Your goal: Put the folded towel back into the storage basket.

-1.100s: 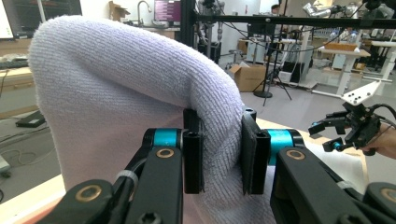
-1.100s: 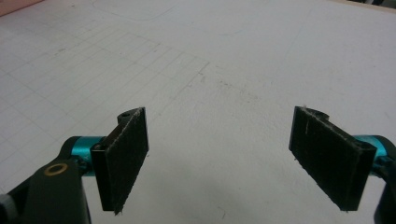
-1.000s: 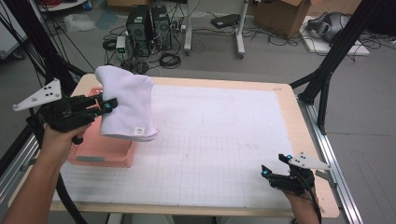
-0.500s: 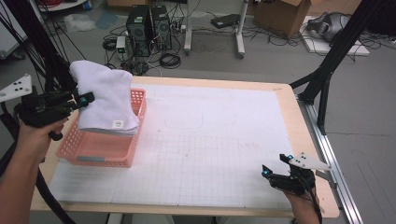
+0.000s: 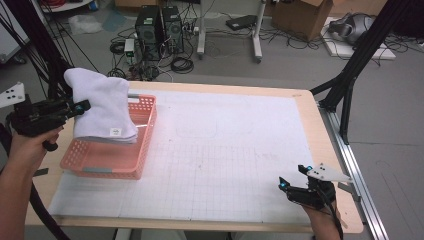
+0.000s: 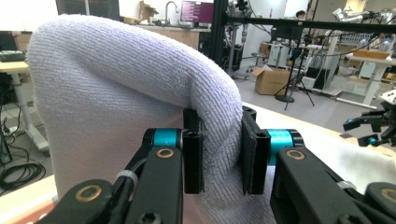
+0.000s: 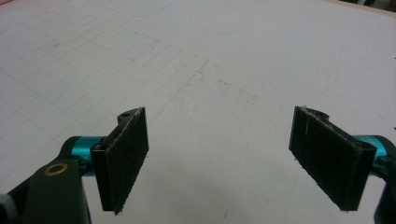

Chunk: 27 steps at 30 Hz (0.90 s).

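Observation:
A folded white towel [image 5: 102,105] hangs over the pink plastic basket [image 5: 120,160] at the table's left. My left gripper [image 5: 82,106] is shut on the towel's left edge and holds it in the air. In the left gripper view the towel [image 6: 116,107] bulges up between the two black jaws, and the gripper [image 6: 219,151] pinches a thick fold. A small label shows on the towel's lower edge. My right gripper [image 5: 295,177] rests low near the table's front right corner, open. In the right gripper view its gripper [image 7: 219,163] has only the gridded mat between its wide-apart pads.
The white gridded mat [image 5: 225,150] covers most of the wooden table [image 5: 305,100]. Black frame legs [image 5: 350,75] stand at the right rear. Computer towers [image 5: 160,25], cables and boxes lie on the floor behind the table.
My left gripper has carried the towel leftward and a little lower, so it now hangs over the basket's left half. The right gripper has stayed put.

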Each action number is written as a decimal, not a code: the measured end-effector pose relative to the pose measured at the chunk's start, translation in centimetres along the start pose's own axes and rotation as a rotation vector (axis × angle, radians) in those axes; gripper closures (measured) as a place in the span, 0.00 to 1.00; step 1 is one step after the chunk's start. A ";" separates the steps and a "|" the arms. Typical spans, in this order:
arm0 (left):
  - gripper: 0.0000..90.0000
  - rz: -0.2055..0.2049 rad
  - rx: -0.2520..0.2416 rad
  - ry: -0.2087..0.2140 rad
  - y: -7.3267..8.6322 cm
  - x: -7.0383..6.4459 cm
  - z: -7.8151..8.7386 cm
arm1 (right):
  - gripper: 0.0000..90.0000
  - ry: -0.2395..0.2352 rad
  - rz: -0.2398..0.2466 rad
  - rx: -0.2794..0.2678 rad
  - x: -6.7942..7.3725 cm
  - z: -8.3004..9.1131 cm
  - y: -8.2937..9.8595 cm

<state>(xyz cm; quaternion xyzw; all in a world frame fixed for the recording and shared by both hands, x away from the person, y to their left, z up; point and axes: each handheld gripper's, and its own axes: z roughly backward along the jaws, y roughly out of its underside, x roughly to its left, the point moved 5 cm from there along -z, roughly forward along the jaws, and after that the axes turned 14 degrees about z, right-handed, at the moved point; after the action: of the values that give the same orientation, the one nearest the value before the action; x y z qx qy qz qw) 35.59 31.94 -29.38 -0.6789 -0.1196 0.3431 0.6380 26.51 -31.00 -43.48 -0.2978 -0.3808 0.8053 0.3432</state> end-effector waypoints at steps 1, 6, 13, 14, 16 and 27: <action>0.82 0.002 0.006 -0.004 0.4 0.4 0.2 | 0.21 -0.002 0.002 0.000 0.1 -0.1 0.0; 0.82 0.009 0.004 -0.015 1.1 1.1 0.6 | 0.21 -0.003 0.006 0.000 0.1 -0.1 -0.1; 0.82 0.006 0.019 -0.026 2.3 2.3 1.1 | 0.21 -0.005 0.009 0.005 0.2 -0.2 0.0; 0.82 0.006 0.023 -0.028 2.5 2.4 1.2 | 0.21 -0.004 0.009 0.006 0.2 -0.3 0.0; 0.82 0.009 0.030 -0.030 2.6 2.6 1.2 | 0.21 -0.006 0.013 0.007 0.2 -0.3 0.0; 0.82 0.041 0.079 0.001 5.3 3.0 -0.7 | 0.21 -0.008 0.017 0.014 0.4 -0.4 0.0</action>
<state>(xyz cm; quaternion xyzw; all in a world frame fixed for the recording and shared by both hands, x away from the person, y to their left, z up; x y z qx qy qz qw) 36.78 32.42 -35.38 -0.6558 -0.0916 0.3603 0.6571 26.60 -30.53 -43.83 -0.2951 -0.3739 0.8121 0.3370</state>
